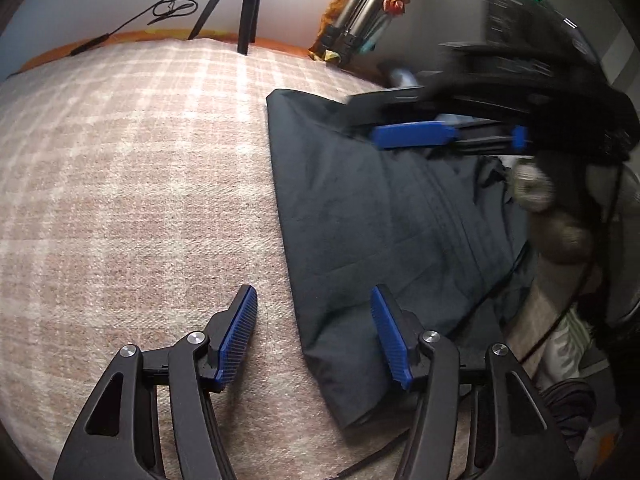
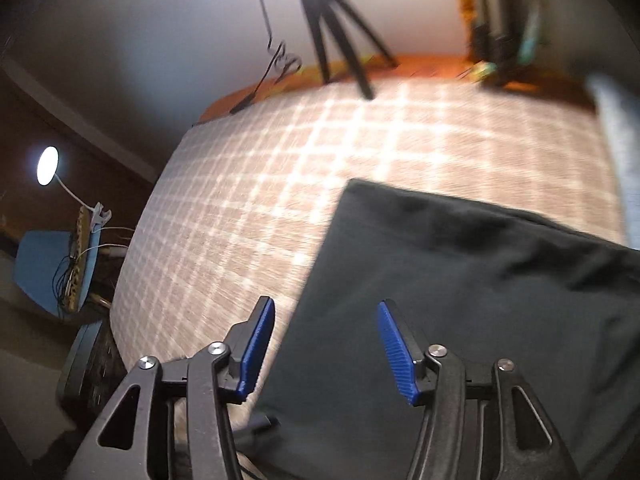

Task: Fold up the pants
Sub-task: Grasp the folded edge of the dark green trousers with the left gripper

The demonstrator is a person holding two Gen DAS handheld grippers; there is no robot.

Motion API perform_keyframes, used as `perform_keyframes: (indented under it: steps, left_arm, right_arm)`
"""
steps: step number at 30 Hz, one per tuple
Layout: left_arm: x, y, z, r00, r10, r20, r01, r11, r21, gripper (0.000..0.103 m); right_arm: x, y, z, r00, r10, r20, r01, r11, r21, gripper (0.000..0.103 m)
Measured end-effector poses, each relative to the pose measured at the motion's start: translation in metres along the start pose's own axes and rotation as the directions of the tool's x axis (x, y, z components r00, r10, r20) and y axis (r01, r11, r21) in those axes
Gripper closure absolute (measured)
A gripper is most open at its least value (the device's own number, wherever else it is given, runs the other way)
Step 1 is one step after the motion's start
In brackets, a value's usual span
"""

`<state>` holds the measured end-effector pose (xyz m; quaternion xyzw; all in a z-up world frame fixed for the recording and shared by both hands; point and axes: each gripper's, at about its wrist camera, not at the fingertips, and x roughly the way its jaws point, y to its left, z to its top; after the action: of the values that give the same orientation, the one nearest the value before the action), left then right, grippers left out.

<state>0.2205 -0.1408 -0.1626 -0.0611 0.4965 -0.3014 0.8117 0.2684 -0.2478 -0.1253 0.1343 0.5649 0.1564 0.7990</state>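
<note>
Dark grey pants point(image 1: 384, 216) lie folded flat on a pink checked blanket point(image 1: 132, 184). My left gripper point(image 1: 314, 304) is open and empty, its fingers straddling the pants' left edge near the front corner. My right gripper point(image 1: 416, 136) shows blurred over the far end of the pants in the left wrist view. In the right wrist view the right gripper point(image 2: 326, 316) is open and empty above the left edge of the pants point(image 2: 472, 288), with the blanket point(image 2: 280, 168) beyond.
A black tripod point(image 2: 340, 36) and a cable point(image 1: 172, 6) stand at the blanket's far edge. A laptop point(image 1: 532, 20) sits at the back right. A blue chair point(image 2: 48, 264) with a clip lamp stands left of the bed.
</note>
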Motion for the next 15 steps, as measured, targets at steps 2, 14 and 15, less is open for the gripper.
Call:
perform_keyframes:
  steps: [2, 14, 15]
  left_arm:
    - [0.0, 0.002, 0.0, 1.0, -0.012, 0.002, 0.012, 1.0, -0.006, 0.054]
    - [-0.012, 0.01, 0.002, 0.995, -0.097, 0.02, 0.098, 0.993, -0.064, 0.075]
    - [-0.015, 0.01, 0.002, 0.996, -0.091, 0.025, 0.092, 0.994, -0.06, 0.075]
  right_arm:
    - [0.015, 0.008, 0.006, 1.0, -0.014, -0.015, 0.014, 1.0, 0.002, 0.053]
    - [0.074, 0.04, 0.023, 0.948, -0.286, -0.141, 0.271, 0.955, -0.119, 0.059]
    - [0.077, 0.046, 0.024, 0.938, -0.317, -0.141, 0.296, 0.943, -0.151, 0.059]
